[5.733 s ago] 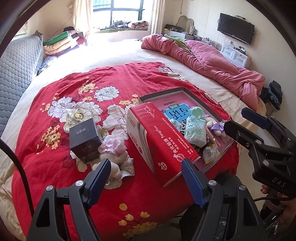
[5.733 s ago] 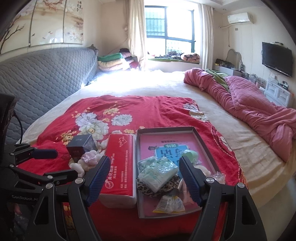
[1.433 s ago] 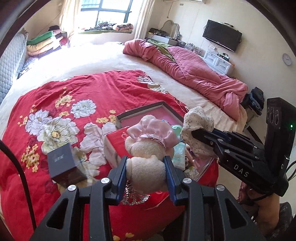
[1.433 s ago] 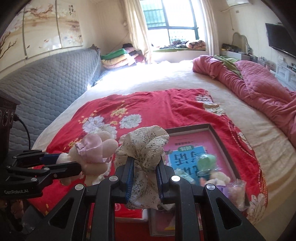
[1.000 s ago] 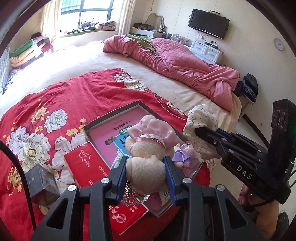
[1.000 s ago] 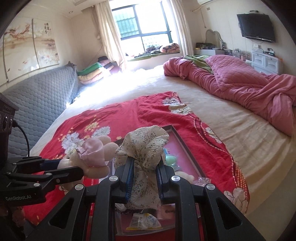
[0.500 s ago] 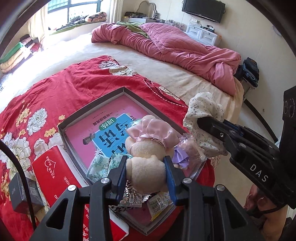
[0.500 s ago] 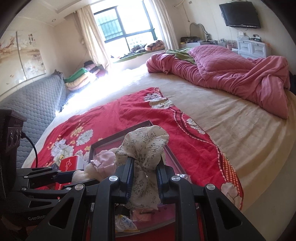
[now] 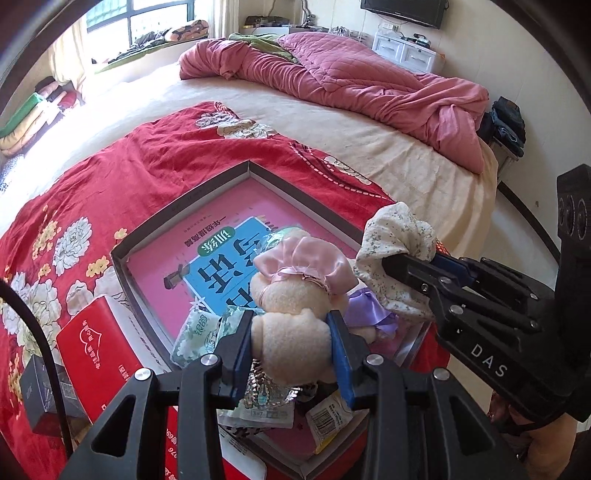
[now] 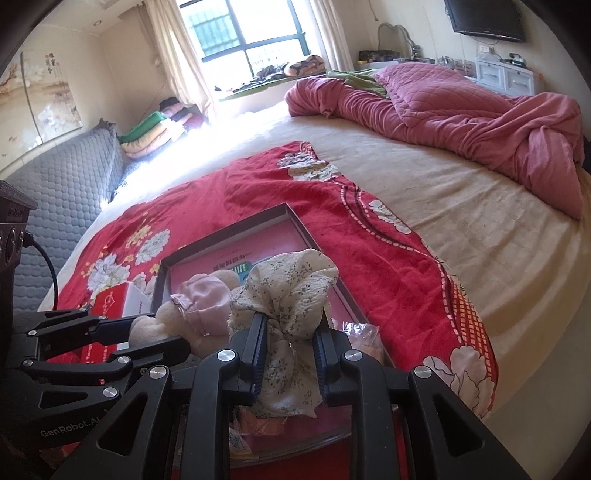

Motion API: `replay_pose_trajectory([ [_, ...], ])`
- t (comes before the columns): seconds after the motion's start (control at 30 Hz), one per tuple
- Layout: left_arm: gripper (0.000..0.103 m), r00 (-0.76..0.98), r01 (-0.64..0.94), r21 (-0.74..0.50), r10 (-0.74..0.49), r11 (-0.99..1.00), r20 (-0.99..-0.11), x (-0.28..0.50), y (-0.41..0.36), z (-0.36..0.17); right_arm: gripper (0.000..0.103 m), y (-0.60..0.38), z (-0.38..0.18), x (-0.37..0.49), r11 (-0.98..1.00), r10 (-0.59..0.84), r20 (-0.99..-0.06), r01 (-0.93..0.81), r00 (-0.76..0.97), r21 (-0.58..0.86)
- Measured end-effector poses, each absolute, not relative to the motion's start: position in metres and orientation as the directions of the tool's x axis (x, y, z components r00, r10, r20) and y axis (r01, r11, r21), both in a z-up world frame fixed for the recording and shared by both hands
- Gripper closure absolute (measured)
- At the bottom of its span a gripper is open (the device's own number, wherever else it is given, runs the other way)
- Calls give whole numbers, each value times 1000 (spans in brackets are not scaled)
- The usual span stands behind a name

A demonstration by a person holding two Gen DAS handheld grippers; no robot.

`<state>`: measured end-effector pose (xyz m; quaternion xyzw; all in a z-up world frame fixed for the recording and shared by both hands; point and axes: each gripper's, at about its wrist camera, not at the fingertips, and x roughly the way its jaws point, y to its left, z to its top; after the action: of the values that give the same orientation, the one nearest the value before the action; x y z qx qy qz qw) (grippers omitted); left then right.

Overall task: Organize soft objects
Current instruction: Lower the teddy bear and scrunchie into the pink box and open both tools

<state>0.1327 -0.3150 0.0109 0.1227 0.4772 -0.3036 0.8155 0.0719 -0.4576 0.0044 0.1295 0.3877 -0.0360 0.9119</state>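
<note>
- Bright window (image 10: 255,40) far ahead, curtains (image 10: 173,55) beside it.
- Pink quilt (image 10: 461,107) ahead-right.
- Grey padded headboard (image 10: 70,184) left.
- Wall television (image 10: 484,16) upper right.

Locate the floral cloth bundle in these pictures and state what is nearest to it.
The floral cloth bundle is clamped in the right gripper, whose jaws are opening, above the tray's right side, beside the plush toy in the left gripper.

Plush toy (image 9: 291,325) between the left gripper's (image 9: 291,341) pads: fuzzy cream pile, satin-sheen pink bonnet. Floral cloth (image 10: 291,295) in the right gripper (image 10: 290,350): crinkled matt cotton. Tray (image 9: 192,206) beneath: smooth card rim, glossy printed book cover. Bedspread (image 9: 166,155) beyond: matt red woven fabric.
</note>
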Motion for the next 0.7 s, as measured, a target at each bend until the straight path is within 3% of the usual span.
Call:
replay_pose_trajectory([
  [0.13,65,355,610,-88,-371,787,-858,136,-317,7,75,-456,-5,76,964,49,-725,158,687,215],
  [0.33,64,351,602,-86,-361,793,-864,140,-317,2,63,-452,-14,81,963,72,-732,143,678,227],
  [0.4,63,351,600,-88,-361,795,-864,141,-317,1,54,-451,-15,81,965,65,-735,146,675,220],
  [0.7,58,332,584,-127,-379,802,-864,146,-311,0,42,-461,-3,73,957,46,-704,172,709,235],
])
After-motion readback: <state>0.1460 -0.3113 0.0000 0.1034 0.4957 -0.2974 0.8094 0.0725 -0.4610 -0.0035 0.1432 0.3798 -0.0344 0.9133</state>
